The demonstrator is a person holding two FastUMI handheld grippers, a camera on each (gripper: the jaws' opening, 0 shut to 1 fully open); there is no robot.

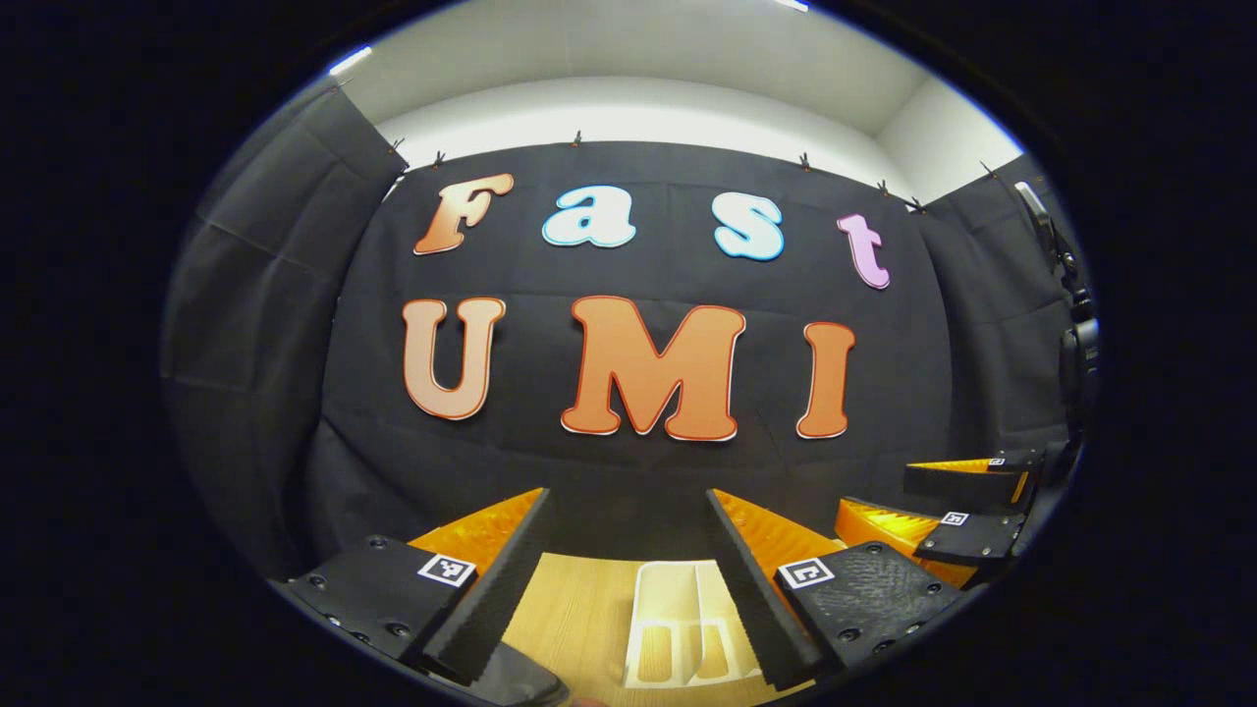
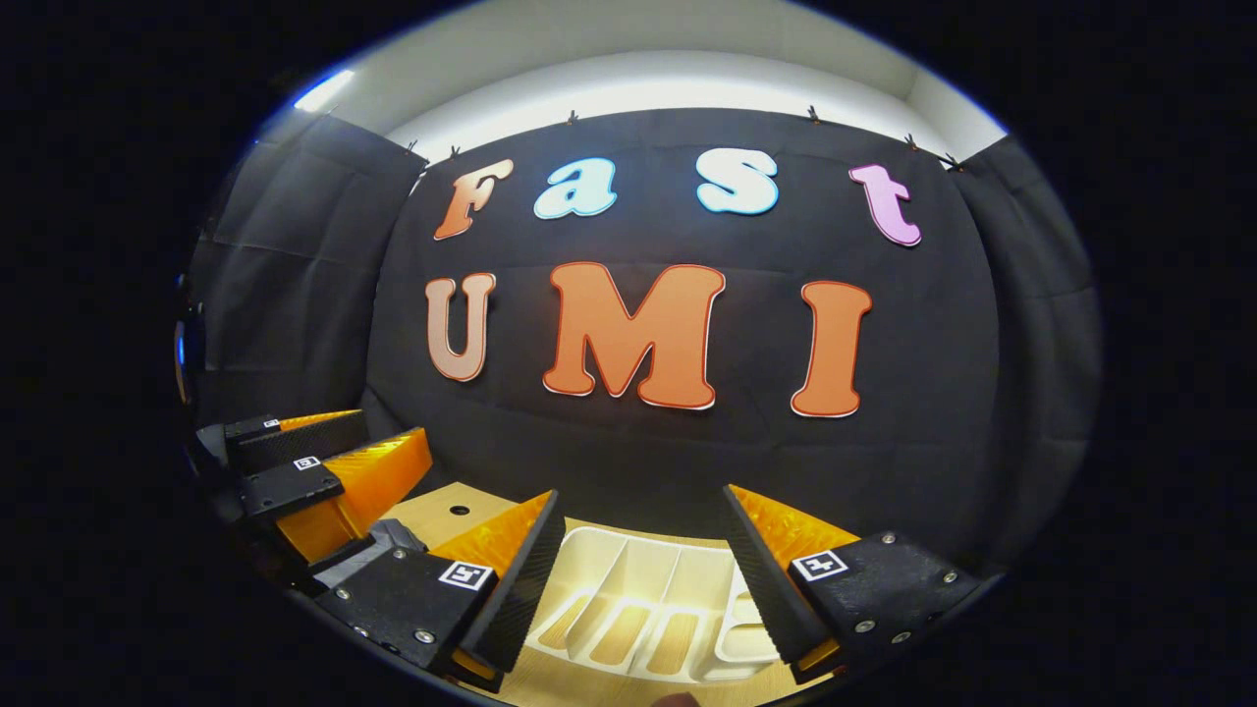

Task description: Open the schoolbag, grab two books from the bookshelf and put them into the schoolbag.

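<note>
Wooden table (image 2: 432,513) has a hole; both claws gape over rack (image 2: 648,599).

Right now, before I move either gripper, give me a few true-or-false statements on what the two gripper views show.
1. The left gripper is open with nothing between its fingers. True.
2. The right gripper is shut on a book. False: it is open and holds nothing.
3. A white slotted rack sits on the wooden table ahead of both grippers. True.
4. Books stand in the rack's slots. False: the slots that can be seen are empty, with wood visible through them.
5. In the left gripper view the right gripper appears at the right edge. True.
</note>
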